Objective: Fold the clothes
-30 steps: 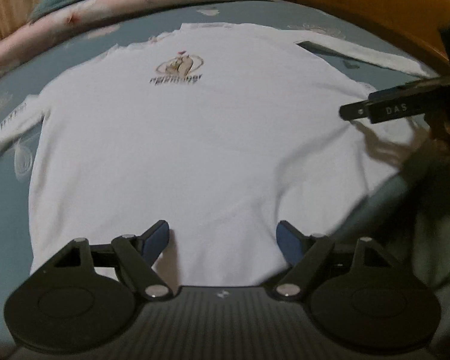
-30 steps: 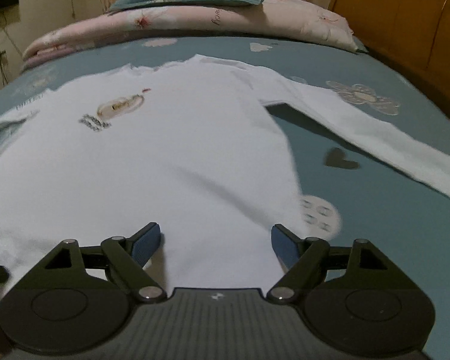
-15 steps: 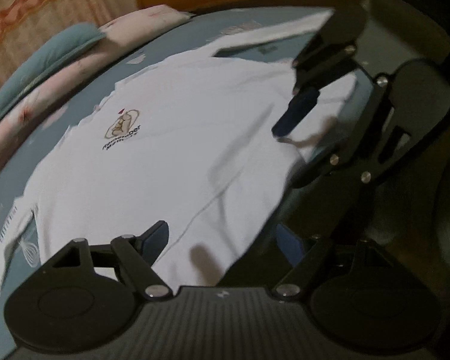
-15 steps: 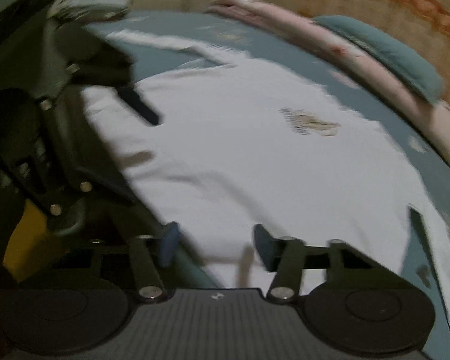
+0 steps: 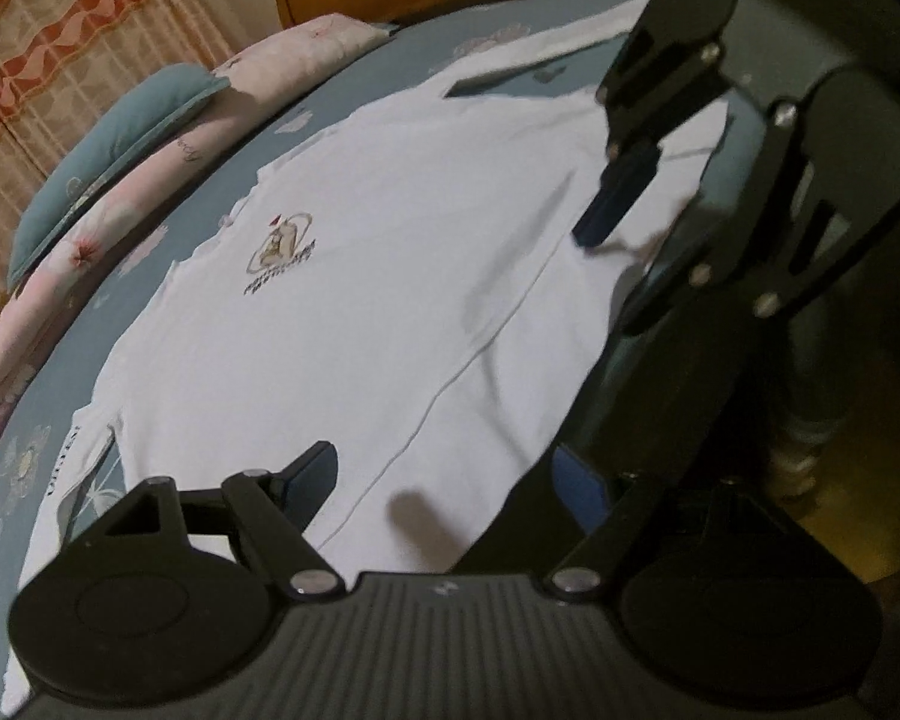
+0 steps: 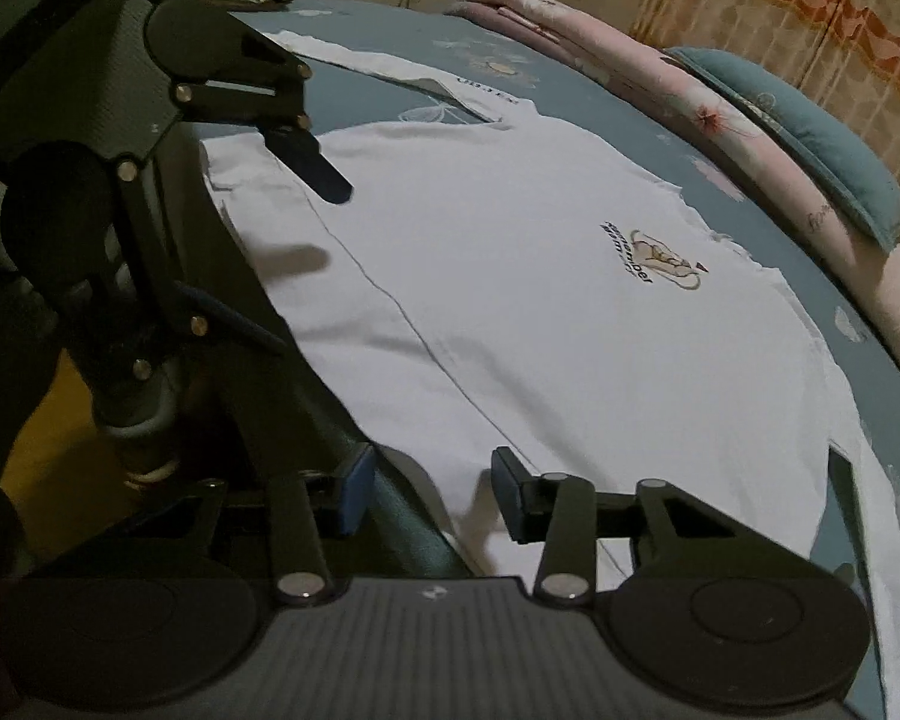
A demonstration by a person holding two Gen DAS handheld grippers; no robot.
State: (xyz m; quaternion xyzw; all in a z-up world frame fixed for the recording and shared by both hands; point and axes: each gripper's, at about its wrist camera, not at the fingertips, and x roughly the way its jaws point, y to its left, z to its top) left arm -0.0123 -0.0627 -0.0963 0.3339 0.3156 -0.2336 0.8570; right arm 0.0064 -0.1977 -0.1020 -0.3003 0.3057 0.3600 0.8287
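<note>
Left wrist view: the white shirt [image 5: 390,276] lies flat on the blue bed [image 5: 354,84], its hem between the wide-open jaws of the left gripper [image 5: 450,483] at lower centre. At right, the right gripper [image 6: 429,492] straddles the hem edge, its jaws half-open and just been closing, pads not pressing.

right claw [image 6: 429,489] – jaws have been closing, astride shirt [image 6: 510,312] hem | both claws rolled – now angled inward
</note>
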